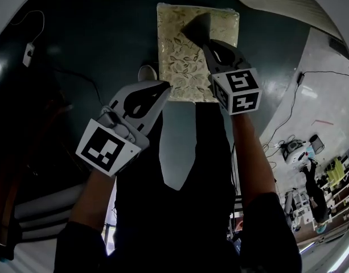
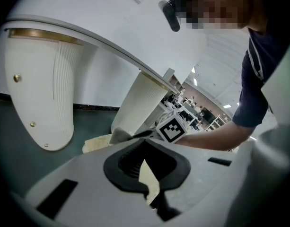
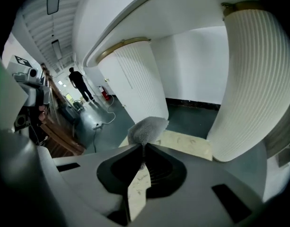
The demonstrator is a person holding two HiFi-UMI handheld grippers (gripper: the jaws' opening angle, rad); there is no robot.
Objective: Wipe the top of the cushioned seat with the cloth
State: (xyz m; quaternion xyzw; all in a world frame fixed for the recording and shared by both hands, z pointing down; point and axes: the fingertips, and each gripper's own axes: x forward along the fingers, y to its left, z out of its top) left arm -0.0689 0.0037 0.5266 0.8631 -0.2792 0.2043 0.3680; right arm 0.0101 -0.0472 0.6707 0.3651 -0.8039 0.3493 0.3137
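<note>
The cushioned seat (image 1: 183,67) is a cream pad with a gold leaf pattern, lying on the dark floor ahead of me. A grey cloth (image 1: 196,27) rests on its upper middle, and my right gripper (image 1: 209,43) is shut on the cloth's near end. In the right gripper view the cloth (image 3: 147,128) bunches just past the jaw tips, with the seat (image 3: 185,144) beneath. My left gripper (image 1: 163,87) hovers at the seat's near left corner, shut and holding nothing. The left gripper view shows the cloth (image 2: 118,135), the right gripper's marker cube (image 2: 173,128) and the seat (image 2: 96,144).
White ribbed column bases (image 3: 251,89) (image 2: 38,93) stand around the seat on the dark green floor (image 1: 100,44). A shoe toe (image 1: 147,71) sits beside the seat's left edge. Cables (image 1: 32,44) trail on the floor at left. A person (image 3: 80,83) stands far down the corridor.
</note>
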